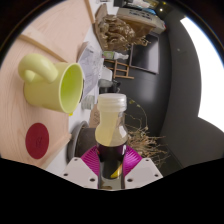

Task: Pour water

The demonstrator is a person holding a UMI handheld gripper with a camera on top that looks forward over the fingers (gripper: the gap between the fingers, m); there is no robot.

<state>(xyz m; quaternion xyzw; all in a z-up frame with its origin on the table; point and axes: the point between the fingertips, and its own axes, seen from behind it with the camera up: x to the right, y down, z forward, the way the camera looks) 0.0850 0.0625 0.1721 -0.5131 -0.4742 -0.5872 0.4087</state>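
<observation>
My gripper (108, 160) is shut on a bottle (108, 122) with a dark lower body, a clear upper part holding yellowish liquid, and a white cap. Both magenta pads (92, 160) press on its dark sides. The bottle stands roughly upright between the fingers. Left of it and a little beyond the fingers, a yellow-green mug (56, 84) appears lying on its side on the pale wooden table (30, 120), its open mouth facing the bottle and its handle pointing away.
A round dark-red coaster (37, 139) lies on the table left of the fingers. A white sheet (92, 68) lies beyond the mug. Further off stand a wooden chair (125, 60), cluttered boxes (135, 15) and some dry straw (150, 145) to the right.
</observation>
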